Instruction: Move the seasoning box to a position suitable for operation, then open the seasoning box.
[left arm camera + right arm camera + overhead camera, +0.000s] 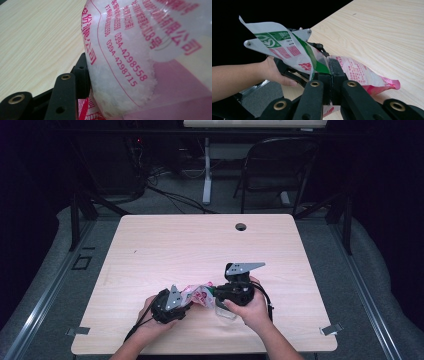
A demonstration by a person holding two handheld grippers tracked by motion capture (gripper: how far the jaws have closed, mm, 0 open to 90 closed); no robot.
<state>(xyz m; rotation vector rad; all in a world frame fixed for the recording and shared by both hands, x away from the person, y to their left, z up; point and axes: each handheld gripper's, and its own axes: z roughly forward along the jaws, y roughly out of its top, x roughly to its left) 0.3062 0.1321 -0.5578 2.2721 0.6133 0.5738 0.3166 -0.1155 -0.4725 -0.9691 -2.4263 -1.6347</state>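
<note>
At about six o'clock on the bench (pixel 150 245), the plastic bag (pixel 196 294) hangs stretched between both hands, the right gripper (pixel 331 75) clenched on its edge, the left gripper (pixel 83 75) grasping its body, seemingly to spread it open.

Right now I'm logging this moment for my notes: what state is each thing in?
Plastic bag: crumpled, lifted off the table, held between both grippers.
Right gripper: shut on the bag's edge.
Left gripper: at the bag's other end, one jaw against it; grip not clear.
Clear container: on the table under the right hand.
Table: bare wood.
</note>
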